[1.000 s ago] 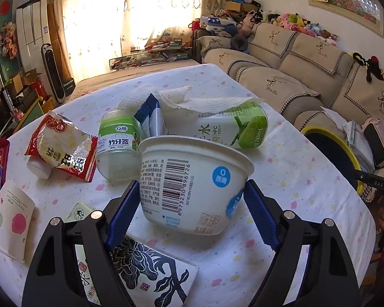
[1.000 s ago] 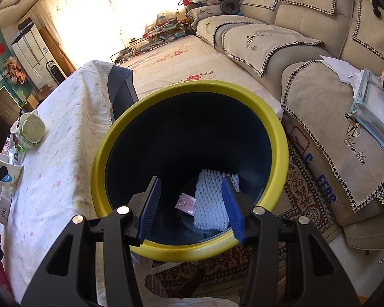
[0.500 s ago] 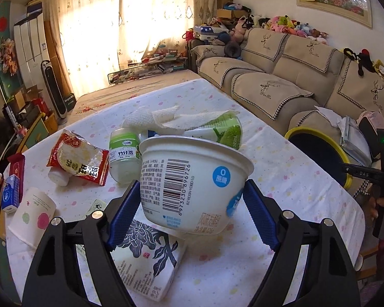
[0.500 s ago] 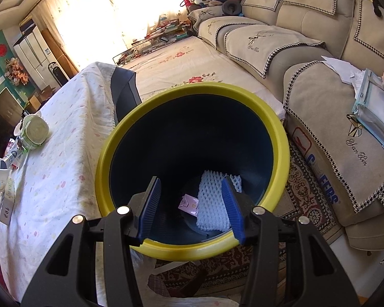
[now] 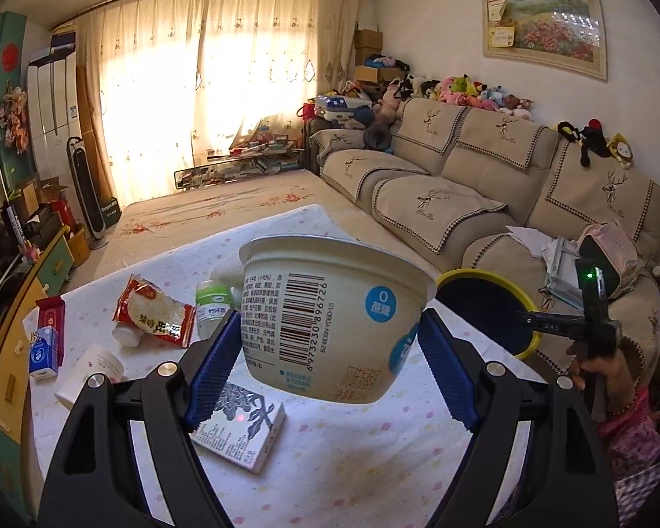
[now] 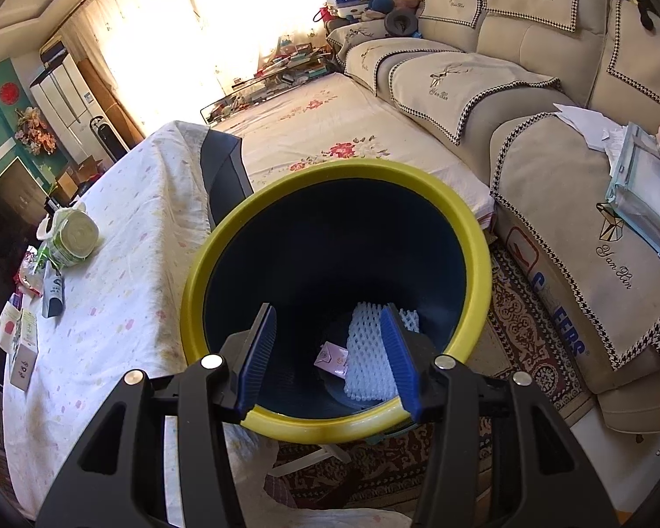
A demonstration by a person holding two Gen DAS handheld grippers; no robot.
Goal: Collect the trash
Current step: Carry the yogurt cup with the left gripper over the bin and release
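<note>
White yogurt cup [image 5: 330, 321] tilted, clamped above table.

Left gripper [image 5: 330, 358] raised above the table, jaws spread wide, blue pads clamped on a yogurt cup [image 5: 330, 317]. Right gripper [image 6: 328, 354] angled downward, jaws half apart, holding nothing.

The table [image 5: 330, 475] is the anchor — on it lie a snack packet [image 5: 154, 312], a small jar [image 5: 212, 308] right of that, and a flat box [image 5: 242, 431] nearer. The bin [image 6: 339, 299] stands off the table's right edge, foam netting [image 6: 367, 365] inside — the sofa [image 5: 484, 176] beyond.
</note>
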